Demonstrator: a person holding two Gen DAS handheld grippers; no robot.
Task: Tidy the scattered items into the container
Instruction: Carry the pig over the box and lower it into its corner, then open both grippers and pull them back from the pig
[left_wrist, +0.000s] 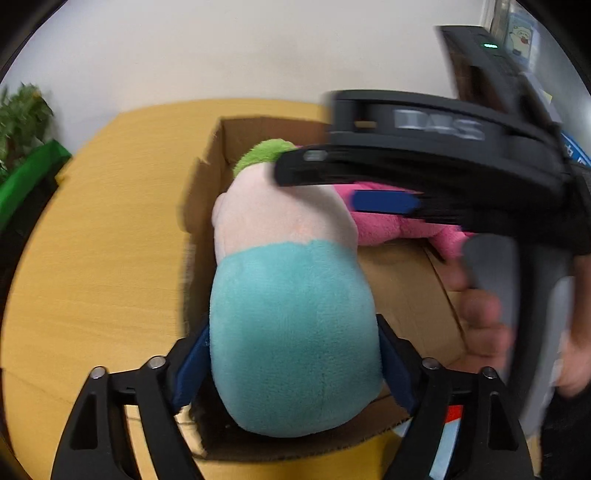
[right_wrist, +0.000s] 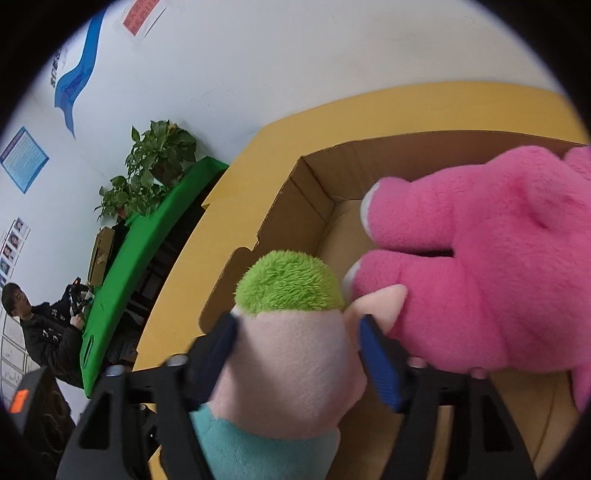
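The left gripper (left_wrist: 295, 369) squeezes the teal bottom of the soft green-haired doll with a peach head (left_wrist: 291, 295), and the right gripper (right_wrist: 299, 354) squeezes its head from both sides. The doll is over the open brown cardboard box (right_wrist: 295, 206), touching the fluffy pink plush toy (right_wrist: 480, 266) inside. The box sits on the yellow wooden table (left_wrist: 92, 240)

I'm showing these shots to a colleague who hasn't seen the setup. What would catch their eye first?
The plush doll with green hair, a pale face and a teal body, gripped by both tongs over the cardboard box: the left tongs on its body, the right tongs on its head. Beside it, a bright pink plush toy fills the box's right side.
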